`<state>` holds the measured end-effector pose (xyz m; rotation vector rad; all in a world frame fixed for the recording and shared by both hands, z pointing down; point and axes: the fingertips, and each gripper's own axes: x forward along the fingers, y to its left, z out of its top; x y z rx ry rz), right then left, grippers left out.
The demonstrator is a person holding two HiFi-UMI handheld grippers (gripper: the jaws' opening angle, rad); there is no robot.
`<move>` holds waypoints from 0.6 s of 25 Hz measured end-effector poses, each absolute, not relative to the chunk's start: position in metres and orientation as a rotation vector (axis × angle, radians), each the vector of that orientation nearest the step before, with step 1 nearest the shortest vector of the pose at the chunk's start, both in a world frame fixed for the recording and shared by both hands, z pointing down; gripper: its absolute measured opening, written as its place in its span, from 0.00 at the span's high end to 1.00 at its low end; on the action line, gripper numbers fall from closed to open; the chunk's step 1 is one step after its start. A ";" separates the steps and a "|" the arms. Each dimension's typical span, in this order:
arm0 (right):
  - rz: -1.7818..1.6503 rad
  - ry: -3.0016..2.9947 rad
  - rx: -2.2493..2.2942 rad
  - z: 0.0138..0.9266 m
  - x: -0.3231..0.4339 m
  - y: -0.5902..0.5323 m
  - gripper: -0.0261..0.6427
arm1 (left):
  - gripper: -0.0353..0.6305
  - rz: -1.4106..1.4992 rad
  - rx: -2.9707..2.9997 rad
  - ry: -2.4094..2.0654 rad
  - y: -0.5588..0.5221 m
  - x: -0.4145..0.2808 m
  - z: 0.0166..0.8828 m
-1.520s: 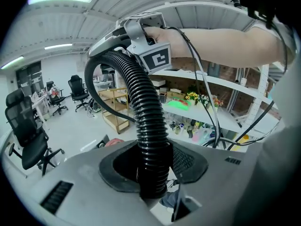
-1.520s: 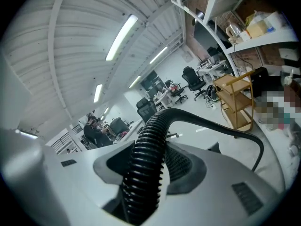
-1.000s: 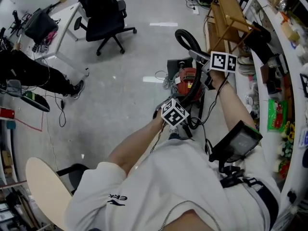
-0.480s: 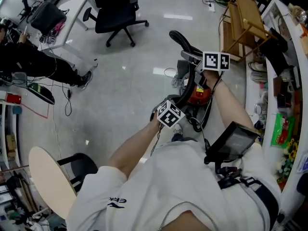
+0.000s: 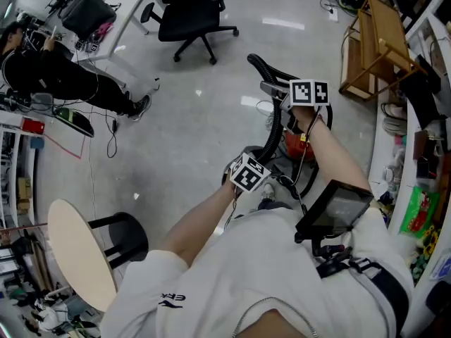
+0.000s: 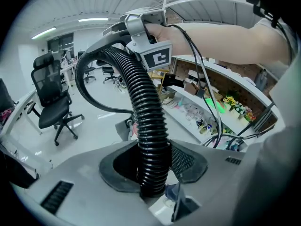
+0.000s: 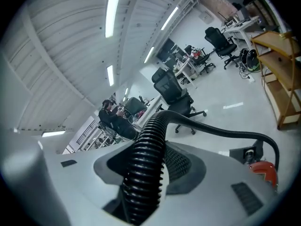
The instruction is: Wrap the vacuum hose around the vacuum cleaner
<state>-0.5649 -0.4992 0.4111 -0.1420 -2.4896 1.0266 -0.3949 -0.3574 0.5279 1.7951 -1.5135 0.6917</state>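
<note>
The black ribbed vacuum hose arcs up from the red vacuum cleaner on the floor. My left gripper is shut on the hose low down, beside the cleaner. My right gripper is shut on it near the top of the arc. In the left gripper view the hose rises between the jaws of the left gripper to the right gripper above. In the right gripper view the hose runs through the right gripper and bends right towards the cleaner.
A black office chair stands on the floor beyond the cleaner. A seated person is at a desk, upper left. A round stool is near left. A wooden rack and cluttered shelves line the right side.
Both grippers have moved lower with the hose still in them, the right one coming nearer to the cleaner. The head view has swung, so the stool and the seated person show more.
</note>
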 end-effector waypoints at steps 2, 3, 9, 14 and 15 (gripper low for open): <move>1.039 -2.486 -0.139 0.415 -0.570 -0.505 0.67 | 0.71 0.679 1.783 -1.516 -0.361 -0.400 0.529; 1.041 -2.489 -0.138 0.416 -0.572 -0.508 0.67 | 0.71 0.673 1.777 -1.515 -0.364 -0.402 0.530; 1.027 -2.465 -0.150 0.440 -0.574 -0.520 0.67 | 0.71 0.663 1.753 -1.467 -0.378 -0.399 0.551; 1.091 -2.392 -0.128 0.479 -0.572 -0.530 0.67 | 0.71 0.622 1.732 -1.419 -0.382 -0.394 0.570; 1.113 -2.378 -0.121 0.486 -0.572 -0.531 0.67 | 0.71 0.612 1.733 -1.413 -0.382 -0.394 0.571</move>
